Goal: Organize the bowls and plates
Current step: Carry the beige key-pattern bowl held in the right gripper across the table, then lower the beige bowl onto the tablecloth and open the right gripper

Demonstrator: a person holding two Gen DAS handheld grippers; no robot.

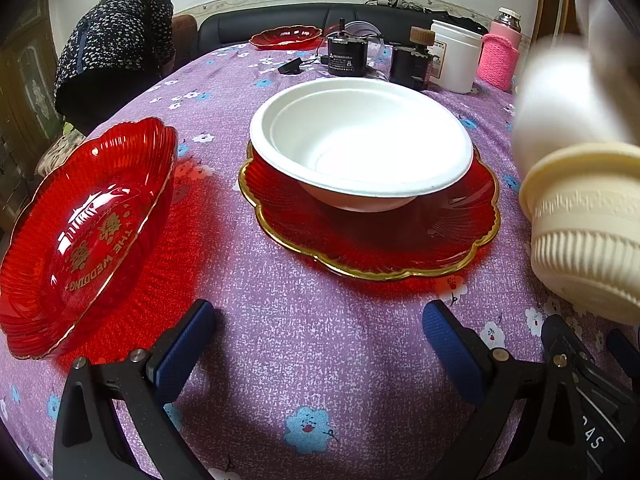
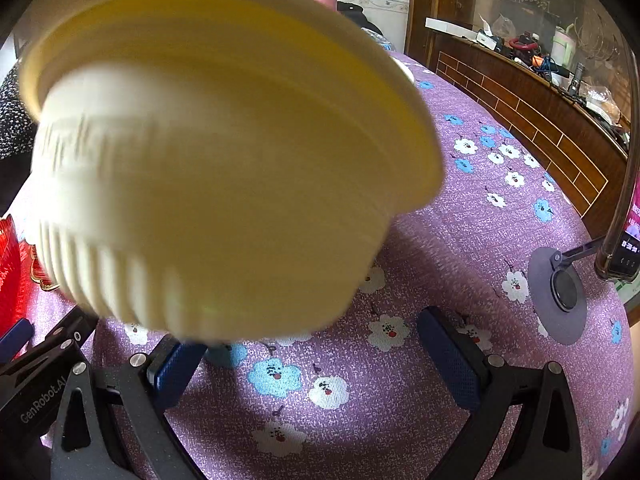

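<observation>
A white foam bowl point(image 1: 360, 140) sits in a red gold-rimmed plate point(image 1: 372, 236) at the table's middle. A second red plate point(image 1: 84, 236) with gold lettering is tilted at the left. My left gripper point(image 1: 320, 344) is open and empty, just in front of the bowl and plate. A cream ribbed bowl point(image 2: 216, 168) is in the air, blurred, just above and ahead of my right gripper point(image 2: 312, 356), whose jaws stand wide apart. It also shows in the left wrist view point(image 1: 588, 224) at the right, with a blurred white shape above it.
A purple flowered cloth point(image 1: 320, 380) covers the table. At the back stand a third red plate point(image 1: 286, 37), black devices point(image 1: 347, 56), a white tub point(image 1: 456, 56) and a pink flask point(image 1: 502, 52). A phone stand point(image 2: 560, 292) is at right, beside a wooden sideboard point(image 2: 532, 112).
</observation>
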